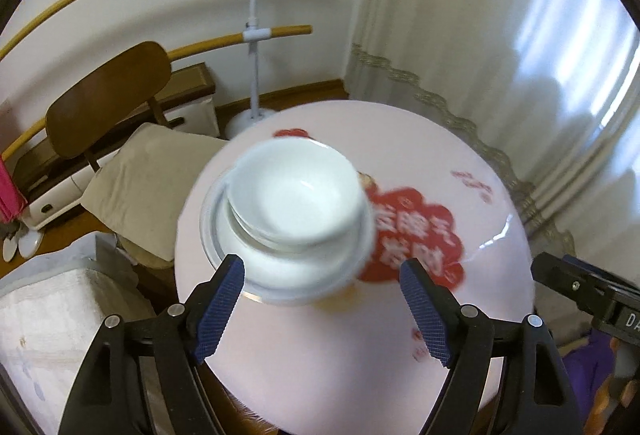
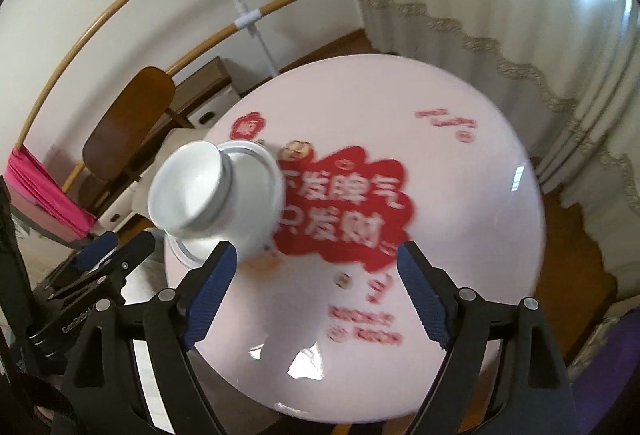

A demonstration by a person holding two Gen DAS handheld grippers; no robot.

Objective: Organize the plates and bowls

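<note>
A stack of white bowls [image 1: 296,191] sits on white plates [image 1: 280,271] on the left part of a round pink table [image 1: 440,315]. In the right wrist view the same bowl stack [image 2: 192,191] and plates [image 2: 256,171] are blurred at the table's left edge. My left gripper [image 1: 324,307] is open and empty, just in front of the stack, with its left finger [image 1: 222,303] beside the plate rim. My right gripper [image 2: 316,291] is open and empty, to the right of the stack over the table [image 2: 460,235]. The left gripper [image 2: 96,259] also shows at the left in the right wrist view.
The table carries a red printed patch with characters [image 2: 344,219]. A brown chair [image 1: 108,99] with a cushion [image 1: 152,191], a low cabinet [image 1: 192,107], a white stand with wooden rails [image 1: 254,35] and curtains [image 1: 500,15] surround the table. A white box [image 1: 48,315] is at the left.
</note>
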